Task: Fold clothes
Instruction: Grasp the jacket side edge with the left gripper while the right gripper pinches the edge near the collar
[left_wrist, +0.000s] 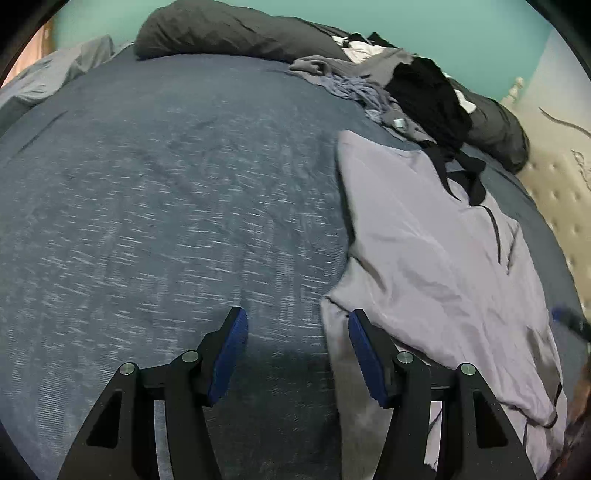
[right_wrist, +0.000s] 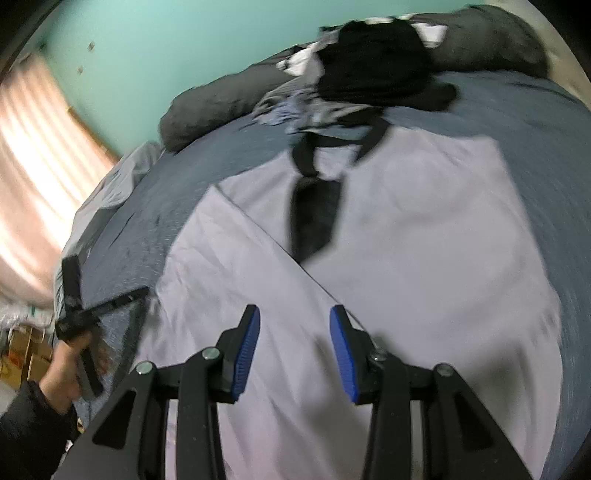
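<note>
Lilac garment (right_wrist: 424, 240) smooth, flat on bedspread (left_wrist: 147, 184); both hand-held grippers (left_wrist: 297, 354) (right_wrist: 294, 350) agape, empty.

No legible text, label, brand, number or sign anywhere in either view. Small pale tag (left_wrist: 399, 123) among the clothes pile (left_wrist: 373, 88): too blurred to read.

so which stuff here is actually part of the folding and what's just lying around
Job in hand:
- lavender garment, spread flat on the bed
- pile of unfolded clothes
- left hand-held gripper, open
- right hand-held gripper, open

Lying about:
- dark grey pillows
- blue bedspread
- pink curtain
</note>
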